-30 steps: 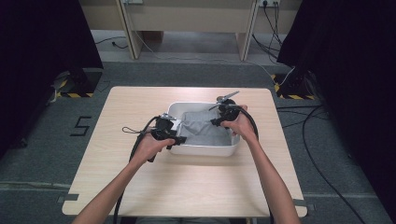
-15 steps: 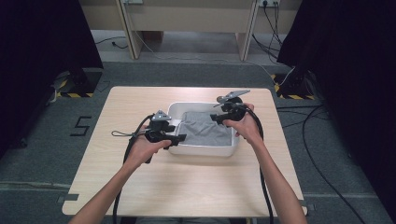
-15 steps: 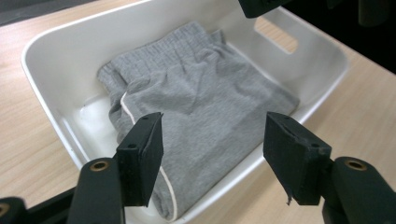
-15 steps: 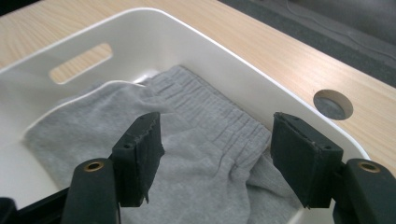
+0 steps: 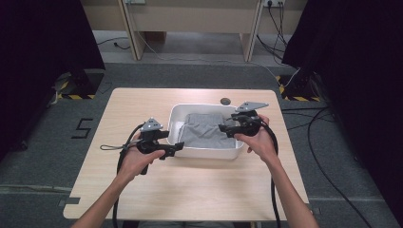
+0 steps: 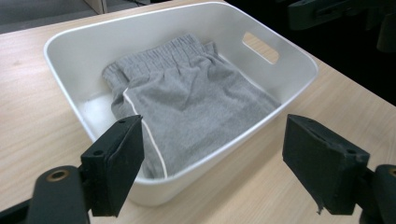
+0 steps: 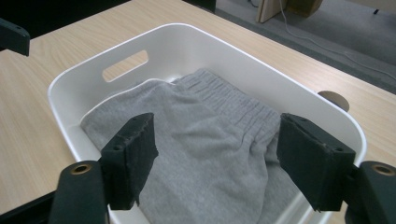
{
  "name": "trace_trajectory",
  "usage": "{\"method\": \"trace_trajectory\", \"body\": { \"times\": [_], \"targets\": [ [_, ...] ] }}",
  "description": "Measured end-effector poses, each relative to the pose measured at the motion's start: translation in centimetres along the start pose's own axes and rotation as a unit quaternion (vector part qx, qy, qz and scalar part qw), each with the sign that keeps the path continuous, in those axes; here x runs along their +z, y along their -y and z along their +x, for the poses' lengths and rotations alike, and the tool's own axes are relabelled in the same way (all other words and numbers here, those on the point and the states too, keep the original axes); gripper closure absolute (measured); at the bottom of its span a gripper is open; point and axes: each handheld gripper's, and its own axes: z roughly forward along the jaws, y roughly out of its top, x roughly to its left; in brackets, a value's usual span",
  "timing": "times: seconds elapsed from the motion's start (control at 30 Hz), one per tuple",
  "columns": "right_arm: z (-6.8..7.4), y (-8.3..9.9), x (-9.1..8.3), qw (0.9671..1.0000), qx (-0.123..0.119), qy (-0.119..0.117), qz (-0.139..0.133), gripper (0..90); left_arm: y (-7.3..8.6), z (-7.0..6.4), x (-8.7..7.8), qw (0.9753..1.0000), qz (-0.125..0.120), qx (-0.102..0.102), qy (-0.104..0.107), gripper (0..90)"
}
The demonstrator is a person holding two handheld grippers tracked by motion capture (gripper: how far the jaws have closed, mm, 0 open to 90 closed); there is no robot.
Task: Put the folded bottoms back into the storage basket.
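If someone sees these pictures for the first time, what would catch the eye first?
Probably the white tub in the middle of the wooden table, with a grey garment lying crumpled inside it. Next, the two black tools at its sides: the left tool at its near left corner, the right tool over its right rim, both open and empty.

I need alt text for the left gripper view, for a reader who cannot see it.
A grey garment with a ribbed waistband lies in a white plastic tub on a wooden table. The open left gripper frames the tub's near rim, holding nothing.
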Motion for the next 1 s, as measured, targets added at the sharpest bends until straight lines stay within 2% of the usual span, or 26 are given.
{"method": "trace_trajectory", "body": {
  "times": [0.23, 0.43, 0.8, 1.0],
  "targets": [
    [0.7, 2.5, -2.3, 0.9998, 0.008, 0.007, -0.017, 25.9, 2.6, 0.7, -1.4, 0.9998, -0.014, -0.014, -0.008, 17.5],
    [1.2, 4.6, -3.6, 0.9995, 0.015, 0.016, -0.022, 24.7, 4.0, 0.9, -2.4, 0.9994, -0.023, -0.015, -0.020, 16.7],
    [1.5, 7.0, -4.7, 0.9991, 0.025, 0.024, -0.024, 24.3, 5.5, 0.5, -3.3, 0.9992, -0.027, -0.009, -0.028, 16.7],
    [1.5, 7.7, -4.9, 0.9989, 0.029, 0.027, -0.025, 24.3, 6.4, 0.5, -3.4, 0.9991, -0.027, -0.013, -0.030, 16.7]
  ]
}}
